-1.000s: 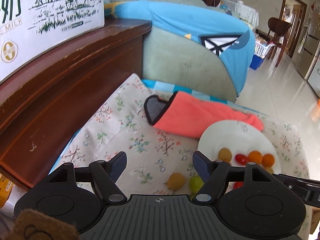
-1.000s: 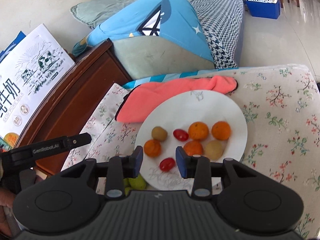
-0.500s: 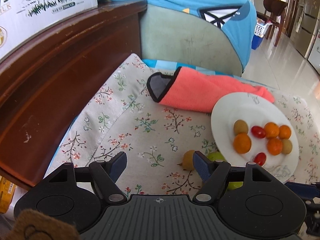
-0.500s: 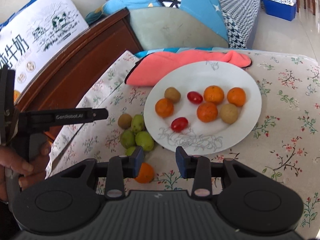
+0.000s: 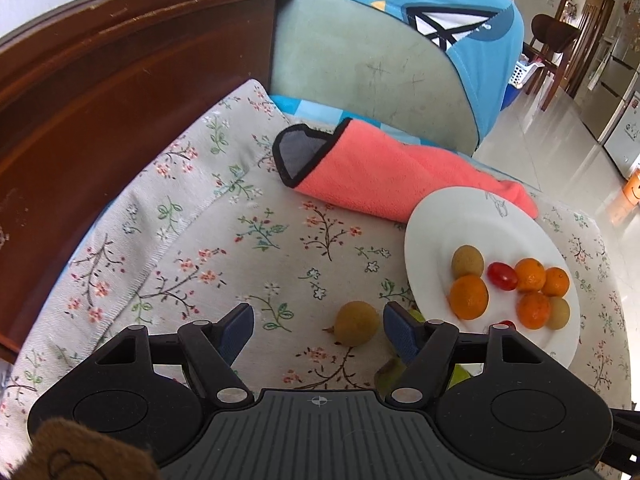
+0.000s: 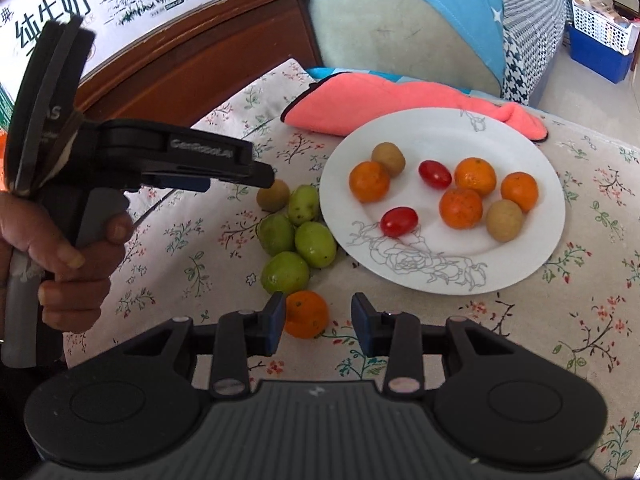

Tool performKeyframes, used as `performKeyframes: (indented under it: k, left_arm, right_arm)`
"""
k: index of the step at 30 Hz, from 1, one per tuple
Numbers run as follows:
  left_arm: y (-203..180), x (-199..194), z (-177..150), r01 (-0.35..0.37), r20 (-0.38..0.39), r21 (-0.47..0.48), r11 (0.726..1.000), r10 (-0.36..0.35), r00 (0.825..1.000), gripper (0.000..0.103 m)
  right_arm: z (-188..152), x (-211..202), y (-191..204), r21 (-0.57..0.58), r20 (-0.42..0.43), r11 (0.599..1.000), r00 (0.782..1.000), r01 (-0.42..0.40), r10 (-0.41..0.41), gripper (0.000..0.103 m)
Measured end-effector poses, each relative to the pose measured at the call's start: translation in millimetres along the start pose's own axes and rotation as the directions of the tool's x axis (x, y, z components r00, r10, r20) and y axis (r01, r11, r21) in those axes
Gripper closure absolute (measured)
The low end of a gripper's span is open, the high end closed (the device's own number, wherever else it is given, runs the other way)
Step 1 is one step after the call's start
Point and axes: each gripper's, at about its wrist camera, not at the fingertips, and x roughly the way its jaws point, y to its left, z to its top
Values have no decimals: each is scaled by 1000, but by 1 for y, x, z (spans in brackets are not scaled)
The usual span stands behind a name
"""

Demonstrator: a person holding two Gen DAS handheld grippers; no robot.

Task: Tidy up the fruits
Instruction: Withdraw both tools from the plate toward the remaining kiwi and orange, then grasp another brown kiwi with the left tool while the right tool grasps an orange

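Note:
A white plate (image 6: 440, 276) on the floral cloth holds several small oranges, two cherry tomatoes and two brown fruits. Left of it lie several green fruits (image 6: 315, 244), a brown fruit (image 5: 356, 322) and a loose orange (image 6: 306, 314). My left gripper (image 5: 318, 332) hangs low over the cloth, its jaws closing around the brown fruit, which sits nearer the right pad without being pressed. In the right wrist view the left gripper (image 6: 240, 178) shows from the side, held by a hand. My right gripper (image 6: 319, 324) straddles the loose orange, with a gap at the right pad.
A pink cloth (image 5: 384, 176) lies folded behind the plate. A dark wooden board (image 5: 120, 92) rises along the left, with a milk carton box (image 6: 120, 0) on top. A green and blue cushion (image 5: 380, 60) stands behind. The cloth's edge drops to the floor at right.
My left gripper sank toward the cloth and the brown fruit now lies between its jaws. My right gripper drew back from the plate and rolled, coming around the loose orange.

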Motion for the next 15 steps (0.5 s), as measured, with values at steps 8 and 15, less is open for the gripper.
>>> performKeyframes:
  k: [8,15]
  left_arm:
    - [-4,7,-5,12,-8,-8,1000,-12,1000,42]
    - [-6,12,-10,18,-12,2,1000,-18,1000,53]
  right_arm:
    - [-1,7,9,-60,1,998,1000,3,-3,65]
    - [-3,15,12,-88,-17,996,1000,23,-25,68]
